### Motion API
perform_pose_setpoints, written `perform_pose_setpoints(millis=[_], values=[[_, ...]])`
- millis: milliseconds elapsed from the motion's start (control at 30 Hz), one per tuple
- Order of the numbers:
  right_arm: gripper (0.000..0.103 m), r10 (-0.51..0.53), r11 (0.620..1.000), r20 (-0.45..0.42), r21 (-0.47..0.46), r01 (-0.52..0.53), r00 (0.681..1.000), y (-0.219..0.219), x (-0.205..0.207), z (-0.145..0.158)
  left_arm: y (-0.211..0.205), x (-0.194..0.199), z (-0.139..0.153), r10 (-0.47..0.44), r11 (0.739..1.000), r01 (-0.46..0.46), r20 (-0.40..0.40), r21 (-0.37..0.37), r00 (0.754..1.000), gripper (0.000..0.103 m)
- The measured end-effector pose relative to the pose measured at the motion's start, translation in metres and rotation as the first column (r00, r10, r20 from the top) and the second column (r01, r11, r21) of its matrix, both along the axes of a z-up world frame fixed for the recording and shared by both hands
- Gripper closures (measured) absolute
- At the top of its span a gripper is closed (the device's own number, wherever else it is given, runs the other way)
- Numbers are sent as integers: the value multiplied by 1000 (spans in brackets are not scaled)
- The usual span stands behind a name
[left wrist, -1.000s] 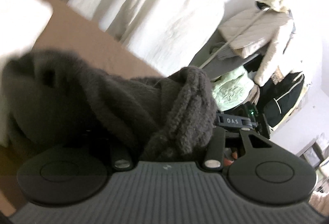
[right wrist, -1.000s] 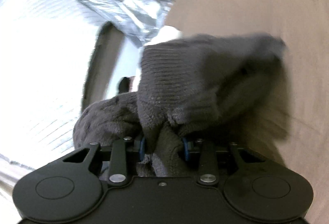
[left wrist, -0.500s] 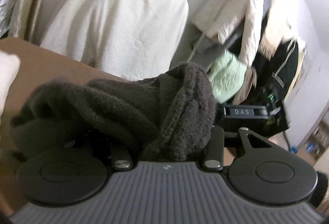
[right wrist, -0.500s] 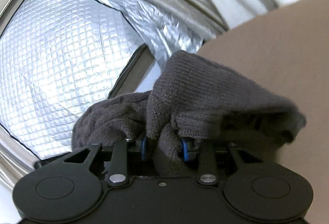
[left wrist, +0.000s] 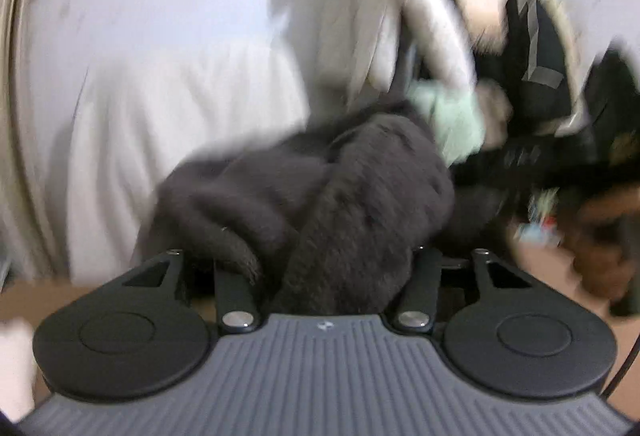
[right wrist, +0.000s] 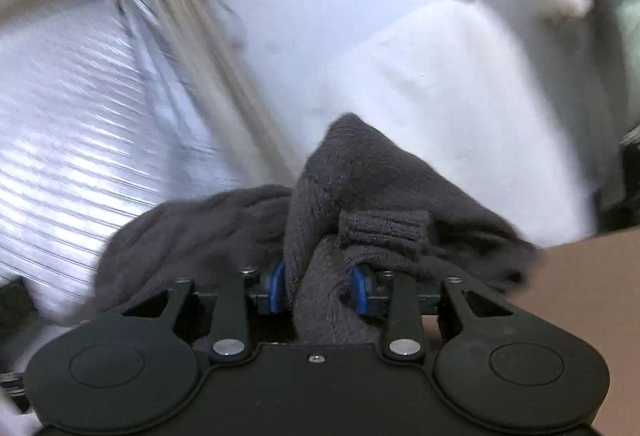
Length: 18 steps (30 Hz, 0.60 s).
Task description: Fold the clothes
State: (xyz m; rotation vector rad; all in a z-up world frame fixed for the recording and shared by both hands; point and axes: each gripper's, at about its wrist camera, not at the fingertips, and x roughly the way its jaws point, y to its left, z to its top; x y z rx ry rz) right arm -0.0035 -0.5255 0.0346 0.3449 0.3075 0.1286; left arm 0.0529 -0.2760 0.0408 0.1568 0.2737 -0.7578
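A dark grey knitted sweater (left wrist: 332, 196) is bunched over my left gripper (left wrist: 332, 268), which is shut on it; the fabric hides the fingertips. In the right wrist view the same sweater (right wrist: 360, 204) drapes over my right gripper (right wrist: 318, 284), shut on a fold between its blue pads (right wrist: 276, 286). Both grippers hold the garment lifted above the brown table (right wrist: 580, 296). The left view is motion-blurred.
A white cloth-covered shape (right wrist: 460, 116) stands behind the table. A rack with hanging coats and jackets (left wrist: 480, 36) is at the right in the left wrist view. A window with curtain and silver covering (right wrist: 80, 116) is at the left.
Both grippers have swung upward with the sweater; the table has dropped out of most of both views, and walls, window and clothes rack now fill them.
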Motion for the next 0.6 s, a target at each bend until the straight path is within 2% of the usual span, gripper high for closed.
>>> perform_pose_setpoints(millis=[33, 67, 133, 167, 200, 233, 267, 367, 467, 533, 600], values=[[55, -87, 992, -68, -93, 80, 994, 0, -1, -16, -3, 6, -22, 32, 999, -30, -49, 39, 998, 54], [55, -180, 969, -131, -194, 153, 975, 0, -2, -33, -6, 15, -50, 87, 993, -79, -98, 88, 991, 54], [55, -340, 887, -230, -400, 230, 912, -2, 2, -76, -11, 33, -100, 178, 971, -140, -195, 193, 965, 58], [55, -370, 866, -264, -445, 228, 891, 3, 13, -91, -11, 41, -122, 214, 959, -157, -238, 237, 947, 58], [56, -374, 867, -301, -449, 215, 877, 0, 15, -106, -8, 44, -136, 227, 956, -162, -266, 245, 937, 58], [56, -363, 887, -337, -411, 211, 869, -4, 18, -118, -5, 47, -147, 237, 954, -166, -287, 249, 928, 56], [56, -348, 907, -372, -364, 210, 861, -7, 21, -128, -2, 47, -148, 232, 958, -169, -278, 233, 932, 56], [56, -254, 963, -407, -194, 189, 878, -27, 16, -148, 1, 45, -142, 209, 967, -159, -260, 202, 943, 54], [55, -184, 982, -424, -106, 154, 887, -31, 22, -158, 1, 45, -144, 191, 971, -140, -279, 193, 941, 50], [55, -144, 990, -432, -61, 130, 890, -28, 33, -158, 3, 46, -147, 184, 971, -131, -283, 199, 941, 40], [55, -107, 994, -441, -30, 104, 891, -22, 28, -164, 10, 47, -150, 172, 975, -117, -299, 191, 939, 41]])
